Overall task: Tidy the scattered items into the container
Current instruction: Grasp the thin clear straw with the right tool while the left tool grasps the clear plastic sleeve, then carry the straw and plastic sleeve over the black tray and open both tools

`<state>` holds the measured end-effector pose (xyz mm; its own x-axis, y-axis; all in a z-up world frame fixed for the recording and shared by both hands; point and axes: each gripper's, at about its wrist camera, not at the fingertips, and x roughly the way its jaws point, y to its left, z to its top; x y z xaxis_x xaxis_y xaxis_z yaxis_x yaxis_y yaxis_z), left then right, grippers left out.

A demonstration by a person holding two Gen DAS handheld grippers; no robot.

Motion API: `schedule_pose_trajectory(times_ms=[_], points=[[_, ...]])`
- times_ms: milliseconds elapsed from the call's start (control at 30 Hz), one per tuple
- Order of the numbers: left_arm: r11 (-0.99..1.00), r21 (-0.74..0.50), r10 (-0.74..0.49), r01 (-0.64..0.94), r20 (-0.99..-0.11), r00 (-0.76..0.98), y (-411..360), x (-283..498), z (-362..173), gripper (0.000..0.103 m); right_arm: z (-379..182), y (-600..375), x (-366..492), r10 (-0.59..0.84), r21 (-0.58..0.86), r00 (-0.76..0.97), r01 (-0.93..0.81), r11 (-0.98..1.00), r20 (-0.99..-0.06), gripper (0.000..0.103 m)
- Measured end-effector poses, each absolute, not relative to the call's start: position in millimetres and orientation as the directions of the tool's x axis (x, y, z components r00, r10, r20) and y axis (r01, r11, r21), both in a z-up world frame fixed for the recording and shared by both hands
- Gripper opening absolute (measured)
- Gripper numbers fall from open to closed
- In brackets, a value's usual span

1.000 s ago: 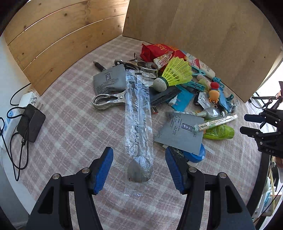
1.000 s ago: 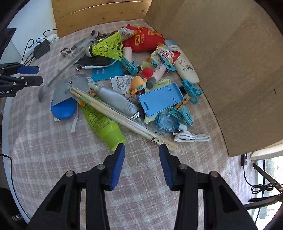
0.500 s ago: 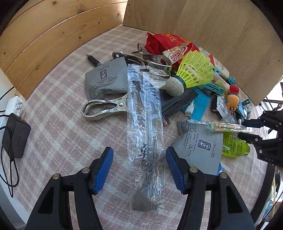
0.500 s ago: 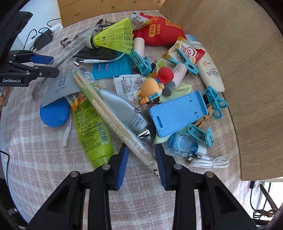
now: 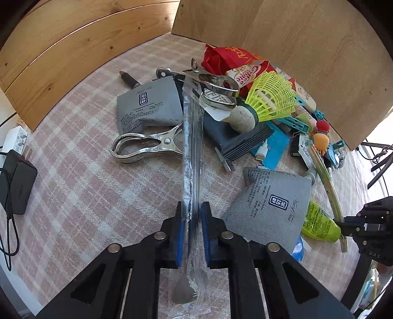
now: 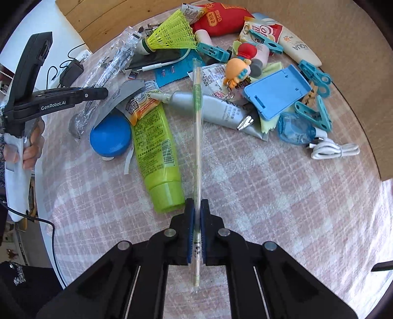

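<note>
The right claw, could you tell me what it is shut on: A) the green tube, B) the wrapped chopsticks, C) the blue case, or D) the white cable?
B: in the right wrist view the right claw is shut on the wrapped chopsticks, which run straight out between its pads, while the green tube lies beside it on the cloth.

A lived-in home room. The worktop (image 5: pixel 81 186) wears a pink checked cloth under household odds and ends: a shuttlecock (image 5: pixel 267 103), clothes pegs (image 6: pixel 316 73), a lotion tube (image 6: pixel 157 157), a snack bag (image 6: pixel 221 19). Wood panels (image 5: pixel 73 56) back it; a charger (image 5: pixel 19 181) lies at the edge.
</note>
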<state>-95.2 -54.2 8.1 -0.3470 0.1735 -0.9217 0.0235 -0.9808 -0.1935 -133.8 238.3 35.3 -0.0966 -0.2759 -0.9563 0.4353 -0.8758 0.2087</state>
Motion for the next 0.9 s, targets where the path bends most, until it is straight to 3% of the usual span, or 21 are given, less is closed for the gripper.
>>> schedule_pose_trajectory(times_ms=[467,633,900], points=[[-0.972,-0.237,0.215,-0.004,-0.877,-0.429,-42,-47,62,0.003,71,302,-80,-0.387,0.358,-0.178,0.173,-0.918,-0.905,0.005],[-0.964,-0.254,0.259,-0.074,-0.851,-0.457,-29,-21,99,0.003,101,317,-47,-0.386,0.361,-0.25,0.14,-0.922,-0.888,0.005],[-0.931,-0.26,0.355,-0.257,-0.808,-0.47,55,21,146,0.003,159,366,29,-0.333,0.341,-0.382,0.049,-0.939,-0.862,0.005]])
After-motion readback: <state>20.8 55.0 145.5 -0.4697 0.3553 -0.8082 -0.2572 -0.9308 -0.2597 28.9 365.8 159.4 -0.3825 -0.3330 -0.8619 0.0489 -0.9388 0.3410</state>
